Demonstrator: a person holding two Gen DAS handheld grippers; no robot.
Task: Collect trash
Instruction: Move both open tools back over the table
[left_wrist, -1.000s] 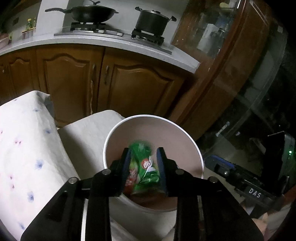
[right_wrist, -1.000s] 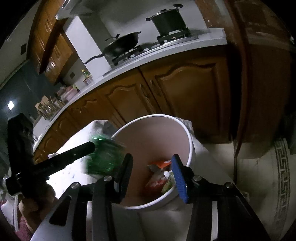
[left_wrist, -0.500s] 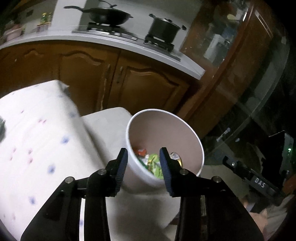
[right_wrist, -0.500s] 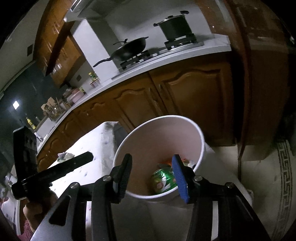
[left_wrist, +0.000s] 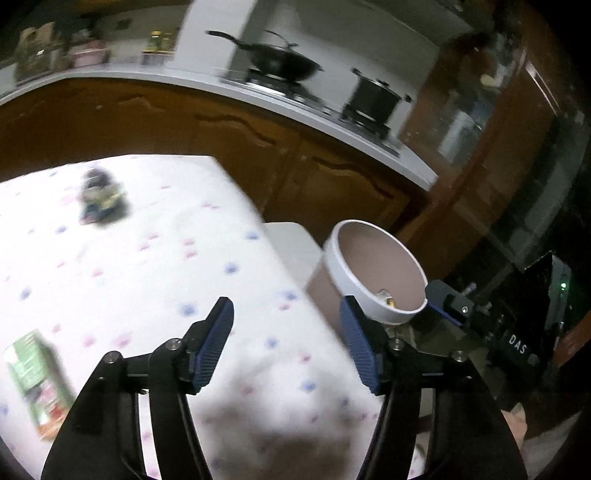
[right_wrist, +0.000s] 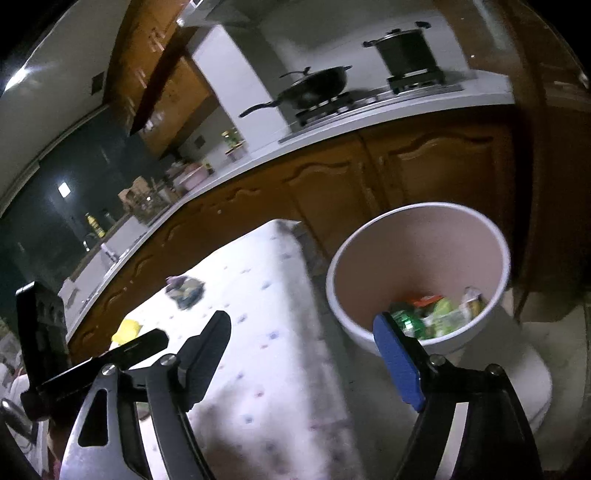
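Showing matt printed cloth on the tabletop (left_wrist: 155, 258) under the left hand-held gripper (left_wrist: 288, 345); glossy wooden cabinets (right_wrist: 424, 173) ahead; smooth matt bin (right_wrist: 421, 266) holding shiny plastic wrappers (right_wrist: 432, 317); ribbed blue pads (left_wrist: 356, 343).

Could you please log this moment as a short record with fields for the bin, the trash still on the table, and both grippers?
bin: white bin beside the table, wrappers inside
table: floral cloth
trash left: dark wrapper; green packet; yellow piece
left gripper: opening, nothing between the fingers
right gripper: opening, nothing between the fingers
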